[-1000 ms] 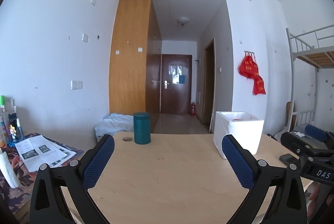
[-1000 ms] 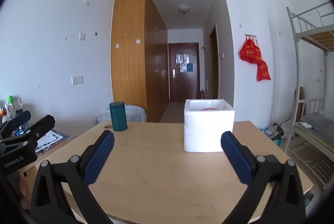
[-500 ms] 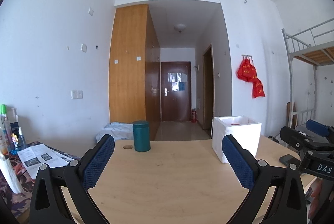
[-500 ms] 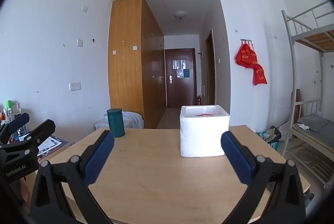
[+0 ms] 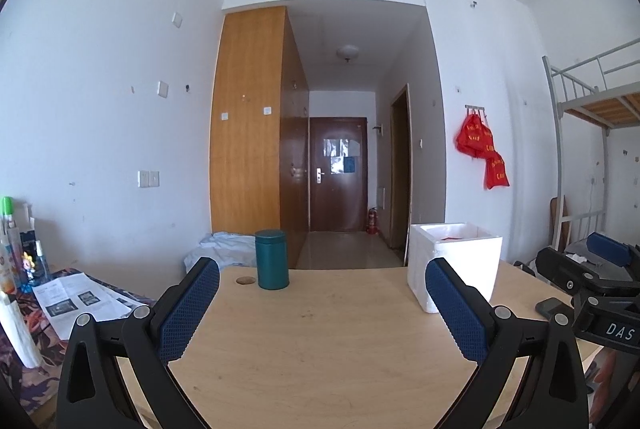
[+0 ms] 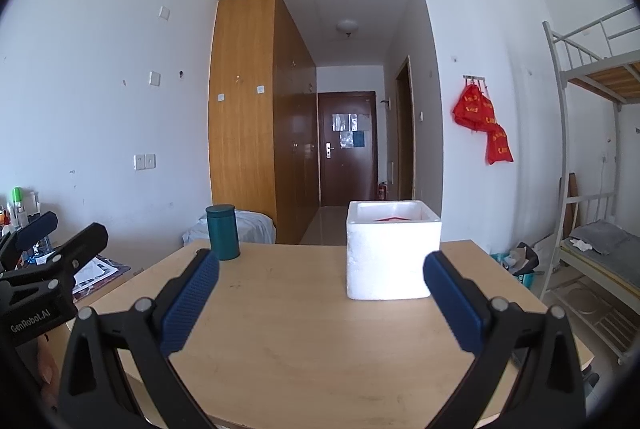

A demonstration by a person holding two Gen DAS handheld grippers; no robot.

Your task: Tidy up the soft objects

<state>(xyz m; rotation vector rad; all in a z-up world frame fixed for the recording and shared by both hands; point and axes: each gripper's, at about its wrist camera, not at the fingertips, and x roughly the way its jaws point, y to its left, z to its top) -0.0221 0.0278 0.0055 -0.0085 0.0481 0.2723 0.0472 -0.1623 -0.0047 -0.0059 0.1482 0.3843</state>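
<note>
both grippers hang above a wooden table (image 6: 304, 333). the left gripper (image 5: 322, 299) has its two fingers spread wide with nothing between them, and the right gripper (image 6: 321, 291) is the same.

the white foam box (image 6: 394, 255) sits on the far part of the table, right of the middle. something red (image 6: 394, 218) lies inside it. it may be one of the soft things, but only a thin bit shows, so i cannot tell.

the box looks light and crumbly. i think a hard bump could slide it or chip its rim. the green can (image 5: 272, 259) is tall and round and smooth, so a knock could tip it and make it roll. a phone (image 5: 551, 307) lies near the right edge and could get pushed off.

the finger pads (image 6: 191, 303) are blue and bumpy.
</note>
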